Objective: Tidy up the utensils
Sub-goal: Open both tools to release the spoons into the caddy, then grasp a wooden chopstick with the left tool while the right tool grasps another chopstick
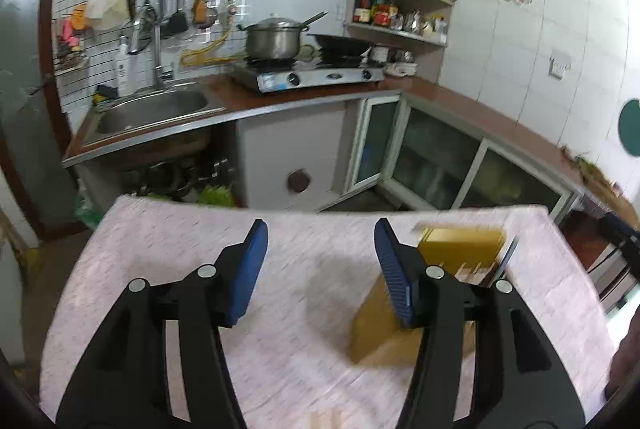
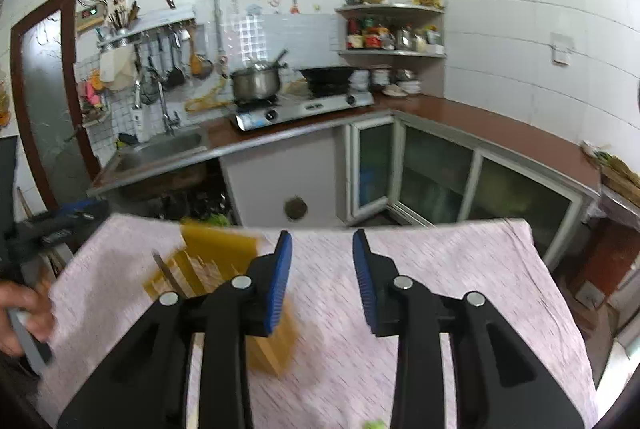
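A yellow wooden knife block [image 1: 460,249] stands on the table with the pink cloth [image 1: 180,249]; it is blurred. It is just right of my left gripper [image 1: 321,229], partly behind the right finger. The left gripper is open, with nothing between its blue pads. In the right wrist view the same block [image 2: 218,249] is left of my right gripper [image 2: 321,235], behind the left finger, with a grey blade [image 2: 168,271] leaning at its slots. The right gripper is open and holds nothing. A hand [image 2: 24,309] shows at the left edge.
Beyond the table's far edge [image 2: 320,225] lies a gap of floor, then a counter with a sink [image 1: 156,109], a gas stove [image 1: 308,77] bearing a pot and a wok, and glass-door cabinets [image 1: 436,157]. Utensils hang on the wall rack [image 1: 168,1].
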Motion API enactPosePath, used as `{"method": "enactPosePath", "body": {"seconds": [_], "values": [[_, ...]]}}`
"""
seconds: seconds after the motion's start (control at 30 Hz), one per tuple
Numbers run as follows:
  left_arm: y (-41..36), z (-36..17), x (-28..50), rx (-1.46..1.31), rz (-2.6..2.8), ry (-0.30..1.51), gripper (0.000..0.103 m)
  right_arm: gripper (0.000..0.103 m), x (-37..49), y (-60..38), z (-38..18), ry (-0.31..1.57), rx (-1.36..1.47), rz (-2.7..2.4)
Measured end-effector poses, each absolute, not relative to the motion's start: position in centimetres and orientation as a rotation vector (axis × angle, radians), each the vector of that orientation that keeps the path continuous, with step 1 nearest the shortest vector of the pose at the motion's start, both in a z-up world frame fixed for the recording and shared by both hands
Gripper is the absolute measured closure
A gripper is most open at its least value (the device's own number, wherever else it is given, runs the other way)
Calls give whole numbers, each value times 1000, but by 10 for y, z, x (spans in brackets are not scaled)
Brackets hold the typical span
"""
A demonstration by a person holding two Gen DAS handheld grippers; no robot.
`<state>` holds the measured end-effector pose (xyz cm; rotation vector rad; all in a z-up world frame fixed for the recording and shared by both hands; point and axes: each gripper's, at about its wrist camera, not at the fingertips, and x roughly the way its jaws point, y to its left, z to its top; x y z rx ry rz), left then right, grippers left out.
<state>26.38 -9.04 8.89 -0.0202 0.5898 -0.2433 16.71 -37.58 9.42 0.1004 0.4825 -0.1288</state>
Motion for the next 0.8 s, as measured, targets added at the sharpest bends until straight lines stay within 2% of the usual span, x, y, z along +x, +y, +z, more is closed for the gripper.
{"method": "enactPosePath", "body": {"seconds": [0.4, 0.57, 0.8], "values": [[-15, -21, 126, -54, -138, 711, 45, 68, 28, -401, -27, 685, 174, -221], [0, -46, 93, -98, -138, 768, 45, 68, 0, -390, -52, 741, 180, -194], [-13, -56, 94, -59, -177, 805, 45, 68, 10, -375, -60, 760, 166, -174]]}}
